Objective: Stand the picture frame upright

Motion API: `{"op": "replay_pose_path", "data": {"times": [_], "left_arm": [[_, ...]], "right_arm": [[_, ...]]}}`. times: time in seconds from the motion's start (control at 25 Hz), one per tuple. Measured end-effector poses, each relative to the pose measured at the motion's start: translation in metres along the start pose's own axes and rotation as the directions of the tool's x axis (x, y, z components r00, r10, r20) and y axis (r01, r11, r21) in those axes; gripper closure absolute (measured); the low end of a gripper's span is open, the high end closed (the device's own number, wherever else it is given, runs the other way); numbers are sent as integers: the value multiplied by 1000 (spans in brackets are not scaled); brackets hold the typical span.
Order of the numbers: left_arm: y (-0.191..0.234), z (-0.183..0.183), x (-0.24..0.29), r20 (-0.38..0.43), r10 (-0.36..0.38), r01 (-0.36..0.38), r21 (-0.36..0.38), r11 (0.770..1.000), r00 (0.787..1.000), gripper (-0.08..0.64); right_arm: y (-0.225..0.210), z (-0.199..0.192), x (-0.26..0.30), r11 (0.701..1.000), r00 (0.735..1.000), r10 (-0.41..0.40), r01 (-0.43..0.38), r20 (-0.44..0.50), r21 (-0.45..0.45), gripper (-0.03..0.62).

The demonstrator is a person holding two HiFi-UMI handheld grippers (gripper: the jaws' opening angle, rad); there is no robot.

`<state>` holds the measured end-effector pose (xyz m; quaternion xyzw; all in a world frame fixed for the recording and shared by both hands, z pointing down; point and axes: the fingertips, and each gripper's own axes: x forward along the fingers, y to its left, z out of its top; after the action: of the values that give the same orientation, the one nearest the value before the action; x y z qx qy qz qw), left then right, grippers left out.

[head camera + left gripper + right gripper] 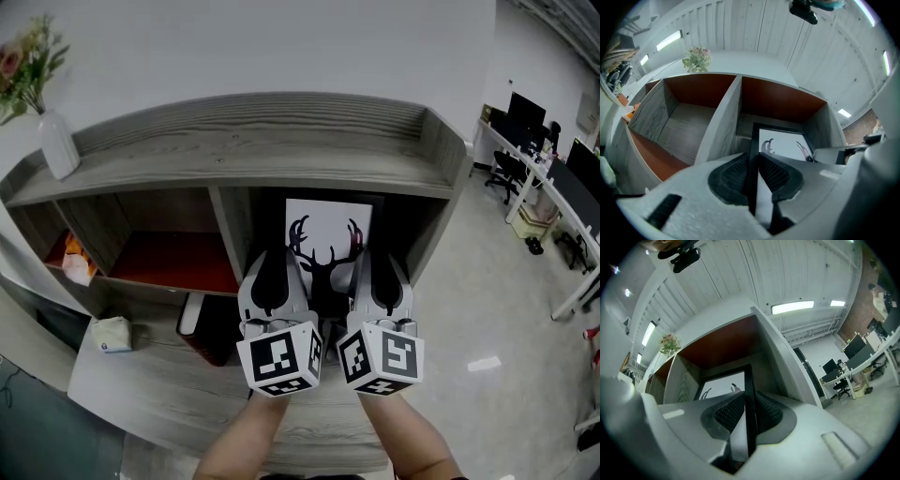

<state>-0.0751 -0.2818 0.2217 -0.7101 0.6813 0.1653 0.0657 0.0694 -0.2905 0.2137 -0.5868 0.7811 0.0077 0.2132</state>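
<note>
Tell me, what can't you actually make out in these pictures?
- The picture frame bottom edge: head view, hidden behind the left gripper and right gripper.
- Orange thing in the shelf left compartment: head view, too small to identify.
- Flowers: head view, cut off by the left edge.

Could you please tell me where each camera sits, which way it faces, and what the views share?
Head view: on the person's head, looking steeply down at the shelf and the picture frame; both forearms, the left claw and the right claw show.
Left gripper view: rides the left claw, looking along its jaws into the shelf; they clamp the frame's left edge.
Right gripper view: rides the right claw, looking along its jaws; they clamp the frame's right edge.
Shared: all three show the picture frame and the flowers.
</note>
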Motion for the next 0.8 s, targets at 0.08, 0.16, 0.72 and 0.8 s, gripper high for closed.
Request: {"op": "replay_pose_path", "data": {"times": [0.08, 0.16, 0.72, 0.8], "left_arm": [[0, -1, 2, 5, 6, -6, 8, 1000, 1000, 500], [0, -3, 3, 7, 13, -14, 13, 1000, 1000, 500], [3, -20, 3, -19, 32, -32, 12, 999, 999, 502], [3, -20, 2, -18, 31, -30, 23, 999, 999, 502]], "right_arm": [[0, -1, 2, 1000, 1000, -8, 8, 5, -8, 534], [-1, -2, 3, 1000, 1000, -18, 18, 7, -17, 534], [-5, -16, 3, 998, 999, -45, 44, -19, -55, 534], [-5, -17, 3, 997, 999, -47, 46, -18, -62, 534]]}}
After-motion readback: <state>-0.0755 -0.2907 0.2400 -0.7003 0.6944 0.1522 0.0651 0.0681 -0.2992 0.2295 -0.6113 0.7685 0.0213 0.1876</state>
